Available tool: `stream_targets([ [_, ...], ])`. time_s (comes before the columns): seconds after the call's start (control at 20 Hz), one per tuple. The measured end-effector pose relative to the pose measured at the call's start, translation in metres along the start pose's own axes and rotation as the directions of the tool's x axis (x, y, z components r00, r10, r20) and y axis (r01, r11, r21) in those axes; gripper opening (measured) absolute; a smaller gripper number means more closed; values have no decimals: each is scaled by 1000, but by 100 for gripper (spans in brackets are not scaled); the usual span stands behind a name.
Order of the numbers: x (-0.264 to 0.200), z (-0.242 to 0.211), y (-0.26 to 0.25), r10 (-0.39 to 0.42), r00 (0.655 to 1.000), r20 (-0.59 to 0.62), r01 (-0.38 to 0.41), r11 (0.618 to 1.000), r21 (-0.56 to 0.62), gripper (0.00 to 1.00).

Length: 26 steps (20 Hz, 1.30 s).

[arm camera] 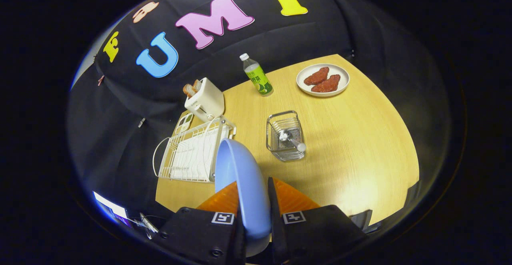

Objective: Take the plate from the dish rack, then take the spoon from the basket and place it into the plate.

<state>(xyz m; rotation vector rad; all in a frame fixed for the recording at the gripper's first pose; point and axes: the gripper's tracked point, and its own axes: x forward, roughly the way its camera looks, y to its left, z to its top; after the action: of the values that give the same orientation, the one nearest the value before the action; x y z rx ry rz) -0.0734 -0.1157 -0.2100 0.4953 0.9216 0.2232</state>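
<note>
— What's the claw doing?
— My gripper (253,185) pinches the blue plate (240,177) on edge between both fingers, above the table (352,145).
— And around it?
— Dish rack (192,155) just beside; spoon (291,140) in the basket (285,136) beyond.

The pale blue round plate (240,177) stands on edge at lower centre; the metal spoon (291,140) leans inside the wire basket (285,136), centre frame.

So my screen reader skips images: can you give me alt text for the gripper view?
The gripper is shut on a blue plate held on edge above a wooden table. Beyond it stand a white dish rack, a wire basket holding a spoon, a toaster and a bottle.
</note>
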Motion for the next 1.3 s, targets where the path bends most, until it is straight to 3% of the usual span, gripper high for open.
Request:
stream_targets([
  [0.3, 40, -50, -34, 56, 995, -78, -54, 998, 19, 29],
  [0.45, 70, -59, -49, 31, 996, -87, -33, 999, -14, 29],
  [0.65, 90, -65, -45, 85, 993, -84, -82, 996, 45, 30],
  [0.75, 92, -64, -54, 53, 996, -74, -50, 998, 41, 31],
  [0.85, 94, -62, -71, 3, 998, -56, -2, 1000, 8, 37],
  [1.0, 89, -55, -86, -29, 999, -17, 28, 1000, -8, 85],
  [1.05, 86, -51, -91, -41, 999, 5, 41, 999, -21, 92],
  [1.1, 82, -45, -97, -55, 998, 30, 56, 998, -39, 98],
  [1.3, 65, -32, -100, -58, 991, 123, 78, 983, -164, 99],
])
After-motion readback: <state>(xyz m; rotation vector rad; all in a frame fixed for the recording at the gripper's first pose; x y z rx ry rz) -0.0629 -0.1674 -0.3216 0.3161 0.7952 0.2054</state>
